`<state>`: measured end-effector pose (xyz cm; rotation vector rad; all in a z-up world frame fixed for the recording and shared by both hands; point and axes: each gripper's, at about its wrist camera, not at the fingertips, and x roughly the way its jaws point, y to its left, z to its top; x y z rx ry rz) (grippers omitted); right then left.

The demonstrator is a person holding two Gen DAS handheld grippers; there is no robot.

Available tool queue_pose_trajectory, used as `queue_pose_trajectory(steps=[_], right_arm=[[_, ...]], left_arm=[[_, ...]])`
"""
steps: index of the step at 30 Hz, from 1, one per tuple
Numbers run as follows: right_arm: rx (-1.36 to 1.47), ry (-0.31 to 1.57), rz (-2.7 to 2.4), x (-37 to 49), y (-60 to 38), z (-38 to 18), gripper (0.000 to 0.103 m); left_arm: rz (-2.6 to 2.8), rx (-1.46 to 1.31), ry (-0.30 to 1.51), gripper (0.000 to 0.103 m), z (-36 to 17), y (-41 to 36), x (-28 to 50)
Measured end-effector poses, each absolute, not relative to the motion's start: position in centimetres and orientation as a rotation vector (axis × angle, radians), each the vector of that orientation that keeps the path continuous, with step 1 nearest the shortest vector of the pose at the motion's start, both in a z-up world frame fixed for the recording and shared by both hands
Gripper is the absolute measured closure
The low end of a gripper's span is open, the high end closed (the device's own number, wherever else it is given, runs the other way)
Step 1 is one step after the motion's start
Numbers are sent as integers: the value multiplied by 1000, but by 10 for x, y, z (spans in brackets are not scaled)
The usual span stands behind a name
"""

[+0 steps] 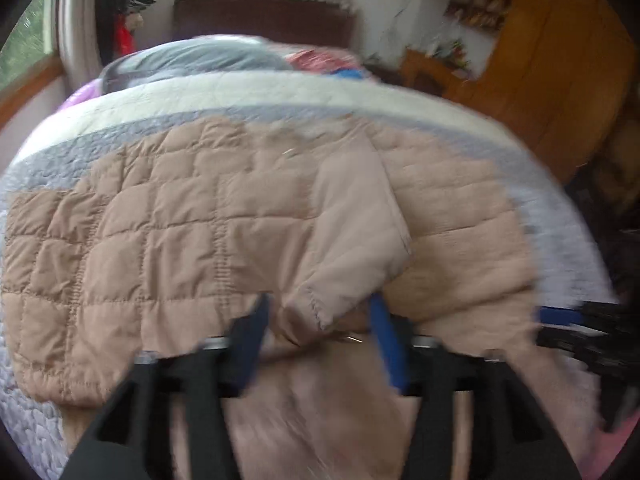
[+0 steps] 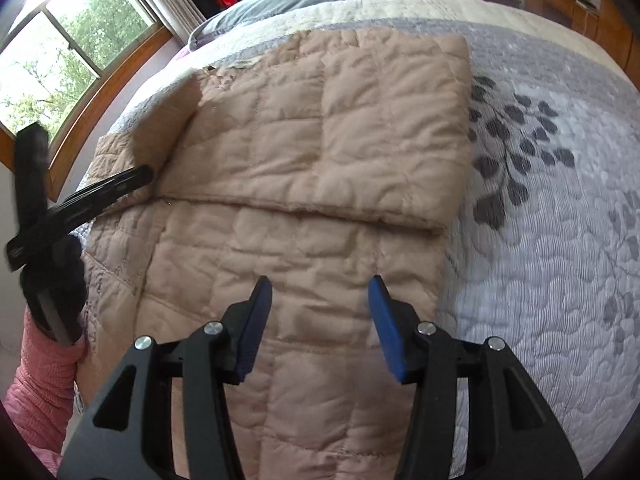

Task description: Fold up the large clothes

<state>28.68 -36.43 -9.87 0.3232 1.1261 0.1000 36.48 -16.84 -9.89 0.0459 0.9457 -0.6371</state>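
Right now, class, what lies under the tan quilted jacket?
Under the tan quilted jacket lies a grey-and-cream quilted bedspread with dark leaf prints. The jacket covers the stretch beneath it, so any pattern there cannot be seen.

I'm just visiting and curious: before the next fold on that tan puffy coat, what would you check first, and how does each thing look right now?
1. Right gripper free to grab: ok, jaws open, nothing between them, over the jacket.
2. Left gripper holding cloth: cannot tell; a sleeve cuff sits between its fingers, but the view is blurred.
3. First fold done: ok, one side lies folded over with a straight edge.
4. Jacket fully on the bedspread: cannot tell; its near edge runs out of view.
5. Grippers apart: ok, the left one is off at the jacket's other side.
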Motion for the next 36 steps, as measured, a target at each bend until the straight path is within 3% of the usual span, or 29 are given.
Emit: queue_pose_trajectory(steps=[7,14,19,23,24,36], right_arm=[[392,1123,248,340,-327,-80,53],[448,1176,323,412,-291,-89,53],[435,1247,325,444,-268,-115,54],[409,1239,336,452,-256,-122,89],[409,1236,347,452,-254,-121,93],[316,1037,199,401,-317,-57,96]], left_arm=[[-489,65,892,42,-73,-114,367],[-286,86,1030,43,-121,-83,412],[-285,92,1017,43,-137,-84,410],[-283,88,999,43,-136,-82,405],[-280,94,991,43,-134,-82,402],[-325,146,824,43,-86,-106,373]])
